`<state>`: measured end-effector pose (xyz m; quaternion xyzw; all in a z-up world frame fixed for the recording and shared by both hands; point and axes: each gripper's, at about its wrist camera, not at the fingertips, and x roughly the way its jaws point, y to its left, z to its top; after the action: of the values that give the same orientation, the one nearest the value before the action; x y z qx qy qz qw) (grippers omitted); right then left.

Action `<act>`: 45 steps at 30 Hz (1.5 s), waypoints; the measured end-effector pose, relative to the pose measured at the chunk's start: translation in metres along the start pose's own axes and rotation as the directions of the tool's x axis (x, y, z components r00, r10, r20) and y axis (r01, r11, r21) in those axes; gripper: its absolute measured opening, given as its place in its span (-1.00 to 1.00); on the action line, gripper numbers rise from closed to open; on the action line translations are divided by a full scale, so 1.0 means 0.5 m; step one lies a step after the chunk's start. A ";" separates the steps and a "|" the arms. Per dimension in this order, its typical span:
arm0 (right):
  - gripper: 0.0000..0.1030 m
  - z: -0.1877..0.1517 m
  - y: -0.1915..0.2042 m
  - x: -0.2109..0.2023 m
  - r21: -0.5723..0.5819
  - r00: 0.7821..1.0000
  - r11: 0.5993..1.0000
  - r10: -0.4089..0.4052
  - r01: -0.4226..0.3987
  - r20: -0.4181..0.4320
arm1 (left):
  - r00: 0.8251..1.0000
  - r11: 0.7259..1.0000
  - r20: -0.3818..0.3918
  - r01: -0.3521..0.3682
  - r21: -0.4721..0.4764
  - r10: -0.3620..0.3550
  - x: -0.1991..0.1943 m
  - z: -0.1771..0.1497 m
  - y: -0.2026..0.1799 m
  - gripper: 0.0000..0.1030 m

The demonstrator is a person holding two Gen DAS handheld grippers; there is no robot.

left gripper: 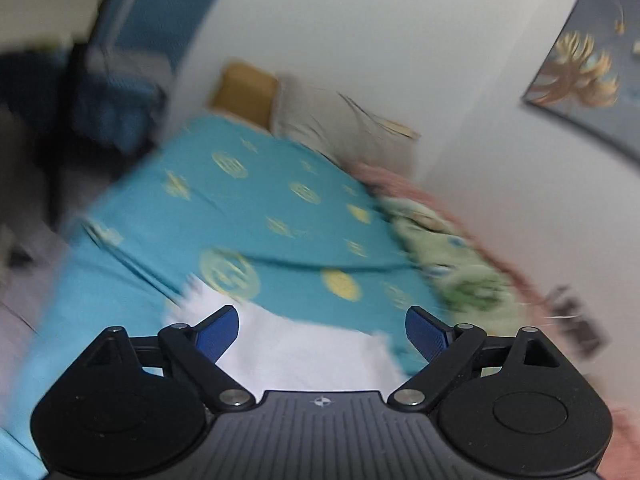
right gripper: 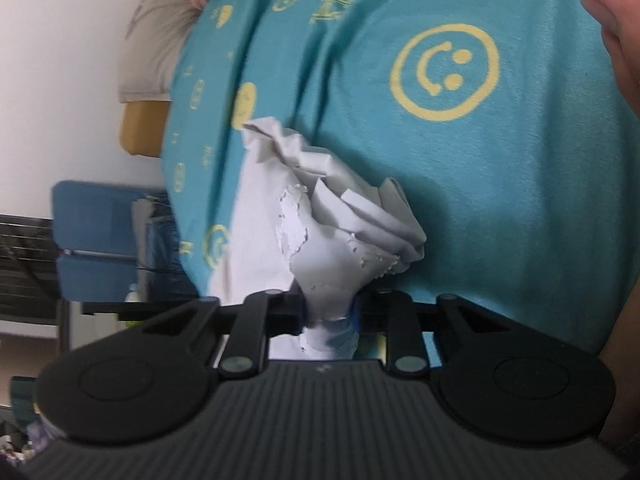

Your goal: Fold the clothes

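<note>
A white garment [left gripper: 304,348] lies on a teal bedsheet with yellow smiley prints [left gripper: 280,208]. My left gripper [left gripper: 322,330] is open, its blue fingertips [left gripper: 218,332] spread above the white cloth and holding nothing. In the right wrist view, which is rolled sideways, my right gripper [right gripper: 330,312] is shut on a bunched fold of the white garment [right gripper: 336,236], which rises crumpled from the jaws over the teal sheet [right gripper: 500,200].
A grey pillow [left gripper: 340,128] and a mustard cushion [left gripper: 244,88] sit at the head of the bed by the white wall. A green and pink blanket [left gripper: 452,256] lies along the wall side. A blue chair [right gripper: 100,236] stands beside the bed. A thumb [right gripper: 612,20] shows at top right.
</note>
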<state>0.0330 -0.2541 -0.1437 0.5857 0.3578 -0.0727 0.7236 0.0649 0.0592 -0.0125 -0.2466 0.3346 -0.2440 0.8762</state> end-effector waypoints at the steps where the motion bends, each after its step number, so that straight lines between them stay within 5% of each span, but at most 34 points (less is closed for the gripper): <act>1: -0.60 0.000 0.006 -0.002 -0.005 1.000 1.000 0.019 -0.019 0.004 | 0.996 0.995 -0.057 0.065 -0.070 -0.069 0.007 -0.011 0.011 0.80; 4: -0.61 0.008 0.020 -0.009 -0.015 0.998 0.998 0.057 -0.057 0.008 | 0.951 0.932 -0.204 0.158 -0.326 -0.233 0.058 -0.068 0.059 0.79; 7: -0.62 0.015 0.026 -0.008 -0.015 0.997 0.997 0.077 -0.077 0.008 | 0.899 0.854 -0.295 0.145 -0.500 -0.325 0.118 -0.113 0.097 0.78; 9: -0.63 0.020 0.027 -0.007 -0.008 0.996 0.996 0.086 -0.086 0.009 | 0.893 0.826 -0.312 0.106 -0.554 -0.324 0.149 -0.126 0.117 0.78; 12: -0.63 0.030 0.027 -0.007 0.002 0.995 0.995 0.099 -0.099 0.014 | 0.919 0.764 -0.290 0.019 -0.645 -0.268 0.172 -0.132 0.175 0.73; 16: -0.65 0.045 0.032 -0.011 -0.006 0.993 0.994 0.108 -0.108 0.041 | 0.964 0.646 -0.203 -0.045 -0.762 -0.172 0.145 -0.138 0.248 0.59; 19: -0.65 0.049 0.038 -0.013 -0.012 0.991 0.993 0.117 -0.117 0.058 | 0.984 0.604 -0.143 -0.049 -0.796 -0.109 0.114 -0.141 0.274 0.57; 22: -0.65 0.047 0.048 -0.014 -0.030 0.989 0.991 0.131 -0.129 0.068 | 0.987 0.611 -0.130 -0.043 -0.790 -0.098 0.110 -0.138 0.274 0.46; 32: -0.66 0.046 0.051 -0.082 -0.052 0.984 0.991 0.132 -0.126 0.123 | 0.987 0.731 -0.157 -0.080 -0.678 -0.038 0.074 -0.102 0.198 -0.41; 38: -0.66 0.044 0.066 -0.177 -0.063 0.980 0.988 0.146 -0.138 0.136 | 0.977 0.801 -0.214 -0.136 -0.583 0.010 0.021 -0.054 0.083 -0.45; 45: -0.66 0.070 0.077 -0.278 -0.083 0.974 0.984 0.169 -0.158 0.148 | 0.964 0.824 -0.264 -0.155 -0.545 0.007 -0.029 -0.036 -0.023 -0.45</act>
<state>-0.0335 -0.3175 -0.0271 0.5797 0.2536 -0.0455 0.7730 0.0396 0.0539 -0.0108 -0.4453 0.5096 -0.1265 0.7253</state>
